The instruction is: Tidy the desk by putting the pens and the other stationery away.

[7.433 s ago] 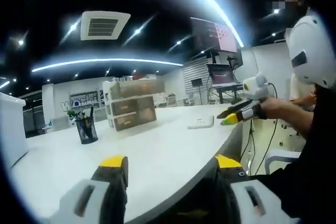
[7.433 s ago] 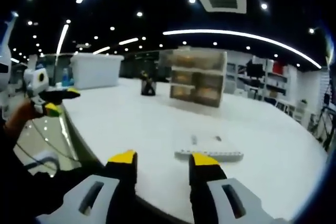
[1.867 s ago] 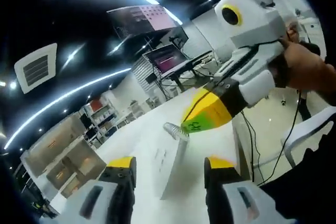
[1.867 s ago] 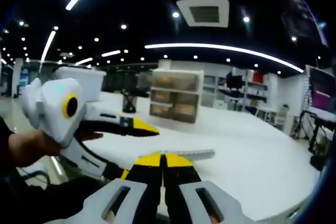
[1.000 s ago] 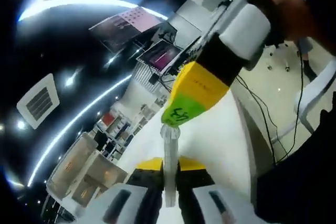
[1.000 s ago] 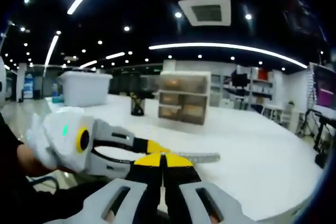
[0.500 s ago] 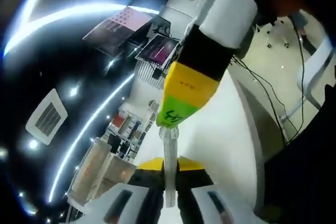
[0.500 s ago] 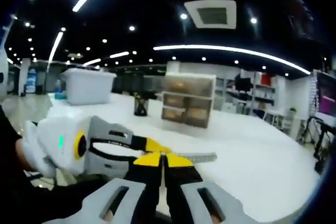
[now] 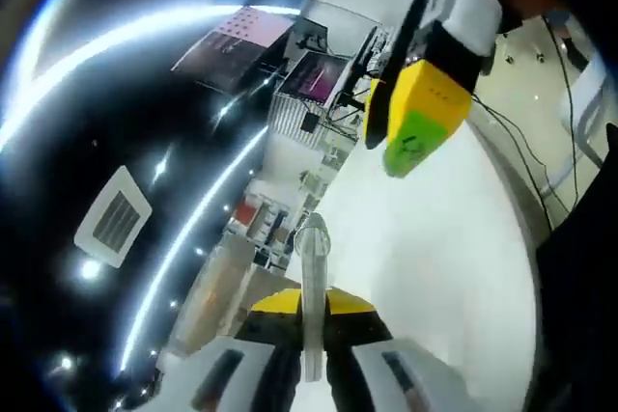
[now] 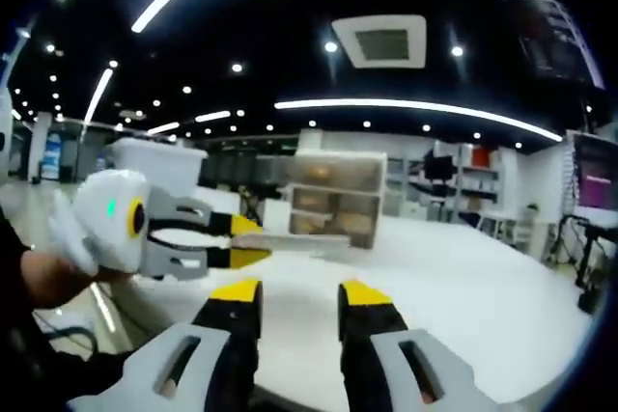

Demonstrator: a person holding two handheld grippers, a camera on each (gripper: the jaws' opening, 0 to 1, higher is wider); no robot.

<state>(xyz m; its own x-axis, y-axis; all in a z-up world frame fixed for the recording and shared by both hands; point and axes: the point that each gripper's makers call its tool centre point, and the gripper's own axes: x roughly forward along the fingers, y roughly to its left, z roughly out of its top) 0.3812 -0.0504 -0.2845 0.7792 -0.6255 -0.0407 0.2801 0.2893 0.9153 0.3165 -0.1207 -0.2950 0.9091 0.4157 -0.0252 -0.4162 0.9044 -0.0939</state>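
While the ruler (image 9: 311,306) is pinched between the closed jaws of the left gripper (image 9: 307,314), it is lifted clear of the desk (image 9: 454,267) and stands up toward 12 o'clock in the left gripper view. In the right gripper view the same ruler (image 10: 307,237) is seen as a pale, clear strip running toward 3 o'clock from the yellow tips of the left gripper (image 10: 249,241), in front of the drawer unit (image 10: 336,196).

The right gripper (image 10: 293,298) is released: its jaws stand apart with bare desk (image 10: 463,277) between them and nothing is held. In the left gripper view it is seen at 1 o'clock (image 9: 404,132), near the ruler's free end but apart from it.

By its look the ruler is judged to be thin plastic: light, fairly stiff along its length, yet liable to flex and smooth enough to slip or pivot in a narrow pinch. Only one end is gripped, so the long free part may swing when the hand turns. A hold nearer the middle, flat faces against the pads, would be steadier, should a re-grip be wanted.

A pen cup (image 10: 253,202) is made out dimly beyond the left gripper, and a white bin (image 10: 159,163) at 10 o'clock. Which place is meant for the ruler cannot be told; the putting-away is judged not yet done.
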